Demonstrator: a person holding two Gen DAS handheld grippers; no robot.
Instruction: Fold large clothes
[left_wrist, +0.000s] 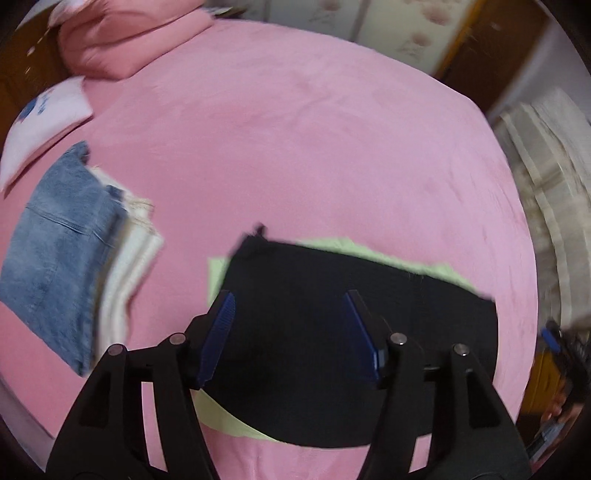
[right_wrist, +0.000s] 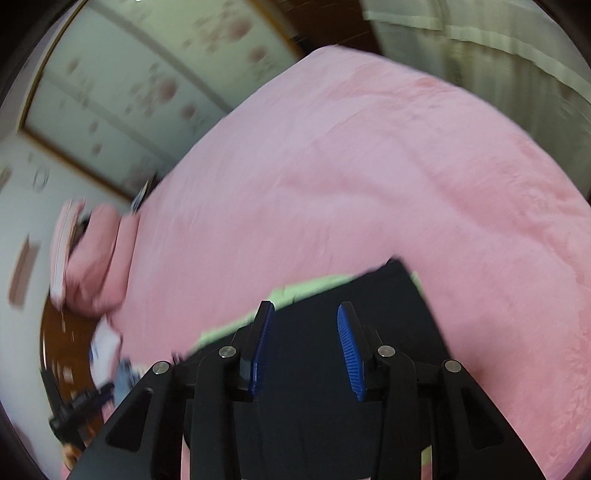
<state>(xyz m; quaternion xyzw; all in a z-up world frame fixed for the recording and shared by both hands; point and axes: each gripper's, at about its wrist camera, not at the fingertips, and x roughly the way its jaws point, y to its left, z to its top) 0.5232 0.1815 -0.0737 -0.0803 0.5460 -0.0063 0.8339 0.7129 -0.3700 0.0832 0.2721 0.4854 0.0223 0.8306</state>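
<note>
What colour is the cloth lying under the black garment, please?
Light green cloth, peeking out beneath the black garment; clearest in the left wrist view.

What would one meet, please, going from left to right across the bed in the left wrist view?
Folded jeans → white folded cloth → black garment lying on a light green one.

Left gripper (left_wrist: 288, 297) fingers parted, right gripper (right_wrist: 306, 309) fingers parted, both angled down
</note>
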